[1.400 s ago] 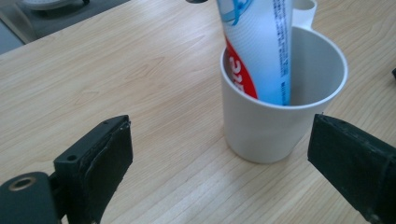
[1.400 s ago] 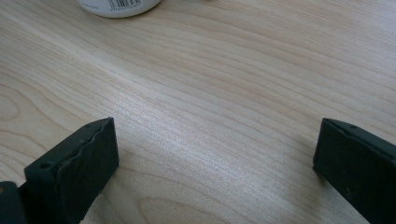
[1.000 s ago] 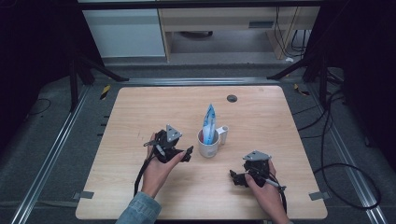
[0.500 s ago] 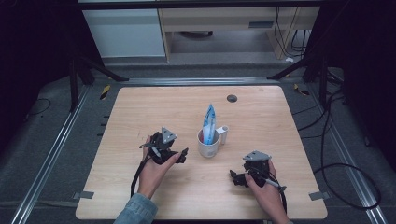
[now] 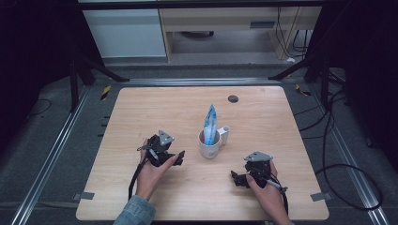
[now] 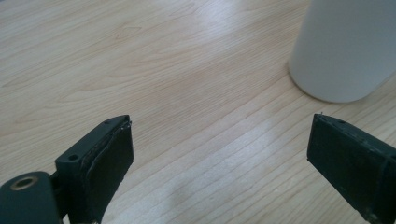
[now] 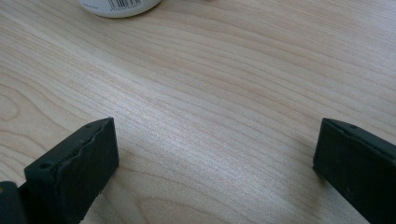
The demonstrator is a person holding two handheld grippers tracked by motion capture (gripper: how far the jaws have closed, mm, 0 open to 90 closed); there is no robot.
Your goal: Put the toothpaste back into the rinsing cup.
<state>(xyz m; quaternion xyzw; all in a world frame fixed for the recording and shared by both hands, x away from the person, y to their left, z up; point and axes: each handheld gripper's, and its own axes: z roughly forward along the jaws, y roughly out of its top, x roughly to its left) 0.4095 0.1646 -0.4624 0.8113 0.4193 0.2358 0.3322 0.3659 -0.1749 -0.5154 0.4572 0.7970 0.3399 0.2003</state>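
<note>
A white mug [image 5: 210,146] stands near the middle of the wooden table [image 5: 141,112], its handle to the right, with a blue and white packet [image 5: 210,123] upright inside it. My left gripper [image 5: 179,157] rests low on the table just left of the mug, open and holding nothing; in the left gripper view the mug's white wall [image 6: 345,51] rises at the upper right, beyond the jaws. My right gripper [image 5: 236,178] sits near the table's front right, open and holding nothing. In the right gripper view the mug's base with a barcode label [image 7: 122,5] lies far ahead.
A small dark round spot [image 5: 233,98] marks the table's far side. Cables trail over the floor at the right [image 5: 338,140]. Metal rails [image 5: 56,154] run along both sides of the table, and white cabinets [image 5: 126,33] stand behind it.
My left gripper has drawn back to the left and slightly toward the person, away from the mug. The right gripper has stayed put.
</note>
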